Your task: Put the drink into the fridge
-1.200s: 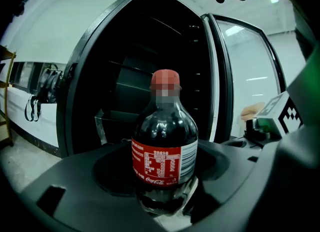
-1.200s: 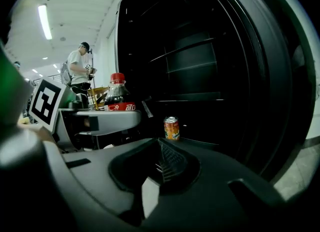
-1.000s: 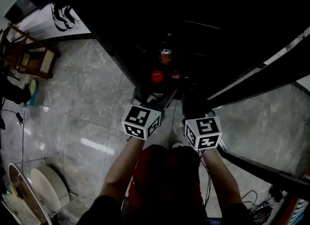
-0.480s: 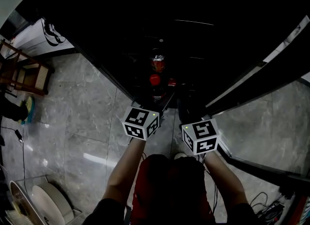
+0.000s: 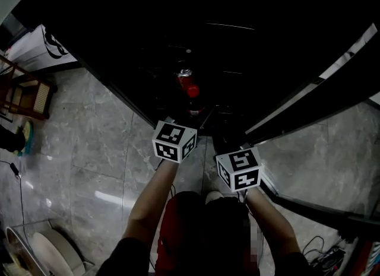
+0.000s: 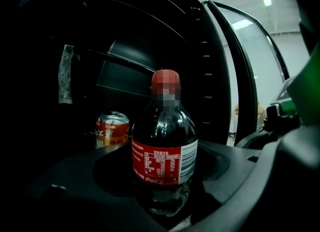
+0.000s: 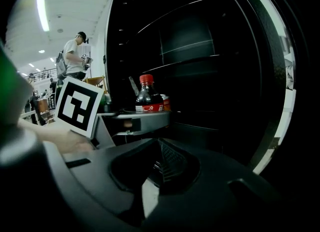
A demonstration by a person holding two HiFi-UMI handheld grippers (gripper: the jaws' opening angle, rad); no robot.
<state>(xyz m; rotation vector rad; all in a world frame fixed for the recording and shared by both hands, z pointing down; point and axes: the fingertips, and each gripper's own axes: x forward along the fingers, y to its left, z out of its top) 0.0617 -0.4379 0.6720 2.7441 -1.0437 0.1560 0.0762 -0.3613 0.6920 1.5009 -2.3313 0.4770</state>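
A dark cola bottle (image 6: pixel 164 146) with a red cap and red label stands upright between the jaws of my left gripper (image 6: pixel 162 196), which is shut on its lower body. In the head view the bottle's cap (image 5: pixel 193 91) shows just inside the dark open fridge (image 5: pixel 225 49), ahead of the left gripper (image 5: pixel 191 114). An orange drink can (image 6: pixel 112 128) stands on a fridge shelf just behind and left of the bottle. My right gripper (image 7: pixel 160 168) hangs to the right, its ribbed pads together with nothing between them. From there the bottle (image 7: pixel 146 99) is seen up and to the left.
The fridge door (image 5: pixel 320 91) stands open at the right, reaching back past my right arm. Wire shelves (image 7: pixel 190 46) fill the dark interior. Grey marble floor (image 5: pixel 89 150) lies to the left, with a wooden chair (image 5: pixel 27 94). A person (image 7: pixel 75 51) stands far behind.
Both grippers have moved forward toward the fridge. The bottle has gone deeper inside with the left gripper and now stands right next to the can.
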